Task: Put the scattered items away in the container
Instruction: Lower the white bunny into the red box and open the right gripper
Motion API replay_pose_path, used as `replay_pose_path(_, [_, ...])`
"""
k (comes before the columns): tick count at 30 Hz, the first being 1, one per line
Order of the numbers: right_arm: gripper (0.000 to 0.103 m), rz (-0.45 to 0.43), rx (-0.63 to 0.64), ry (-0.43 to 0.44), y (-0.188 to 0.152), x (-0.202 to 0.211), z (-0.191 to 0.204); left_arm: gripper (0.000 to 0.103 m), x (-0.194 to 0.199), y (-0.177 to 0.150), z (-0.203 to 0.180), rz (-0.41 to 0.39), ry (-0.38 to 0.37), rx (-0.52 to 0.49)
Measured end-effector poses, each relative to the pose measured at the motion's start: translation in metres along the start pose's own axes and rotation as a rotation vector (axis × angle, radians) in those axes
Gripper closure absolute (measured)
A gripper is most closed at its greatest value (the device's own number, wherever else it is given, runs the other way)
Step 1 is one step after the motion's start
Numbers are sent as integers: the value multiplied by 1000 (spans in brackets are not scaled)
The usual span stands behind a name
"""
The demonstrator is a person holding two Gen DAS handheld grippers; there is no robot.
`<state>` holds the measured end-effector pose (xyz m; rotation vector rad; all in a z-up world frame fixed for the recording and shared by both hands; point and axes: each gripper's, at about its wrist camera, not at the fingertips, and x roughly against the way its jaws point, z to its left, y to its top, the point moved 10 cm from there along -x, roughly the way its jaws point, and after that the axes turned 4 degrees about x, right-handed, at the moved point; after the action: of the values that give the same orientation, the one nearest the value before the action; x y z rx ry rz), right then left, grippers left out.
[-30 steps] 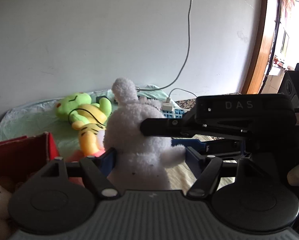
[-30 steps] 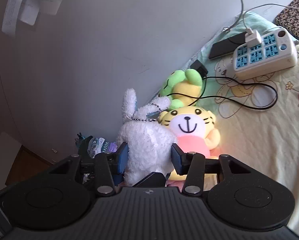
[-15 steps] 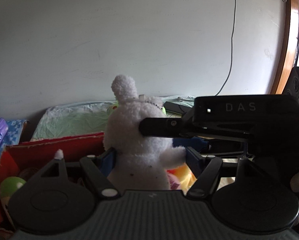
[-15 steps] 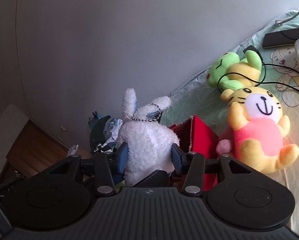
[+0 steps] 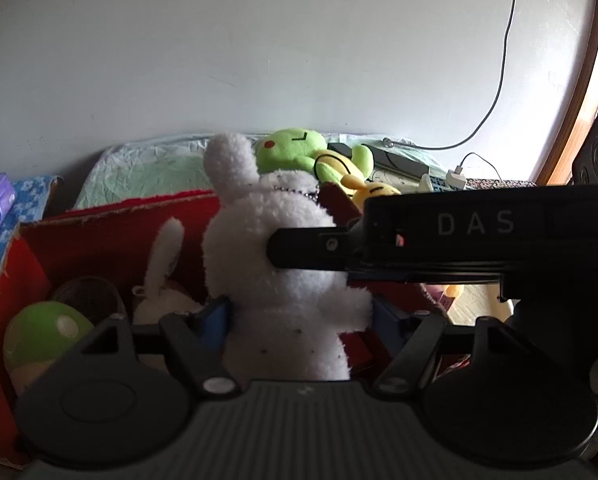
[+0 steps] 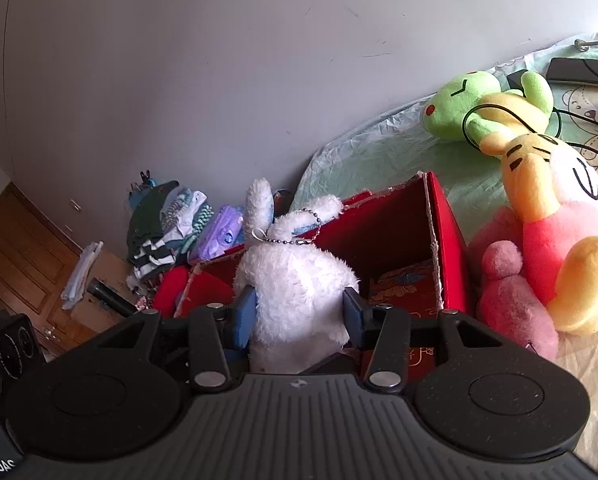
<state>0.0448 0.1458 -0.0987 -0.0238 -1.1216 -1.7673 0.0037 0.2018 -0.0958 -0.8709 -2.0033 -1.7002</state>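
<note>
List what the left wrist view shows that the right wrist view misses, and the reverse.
Left wrist only: toys already inside the box, a green mushroom plush and a cream bunny.
Right wrist only: a pink plush beside the box and a pile of clothes.
Both: the white bunny gripped by both hand-held grippers, the red box, the green frog plush.

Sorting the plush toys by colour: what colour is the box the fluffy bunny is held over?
Red, the open cardboard box; clearest in the right wrist view.

Dim, soft daylight from the right (window glare), fisheye bending edges, near foreground blurred.
</note>
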Motion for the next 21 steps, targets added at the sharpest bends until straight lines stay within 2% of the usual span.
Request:
replay_pose_path(7, [54, 35, 122, -139, -1, -18, 3, 31, -6, -7, 1, 70, -102, -41])
replay_pose_path(13, [53, 92, 230, -248, -7, -27, 6, 32, -17, -13, 5, 107, -134, -83])
replay_pose_path(18, [53, 193, 279, -285, -14, -37, 9, 32, -19, -18, 13, 143, -158, -39])
replay_pose_path(21, [53, 257, 286, -278, -17, -45, 11, 32, -18, -22, 22, 158, -178, 6])
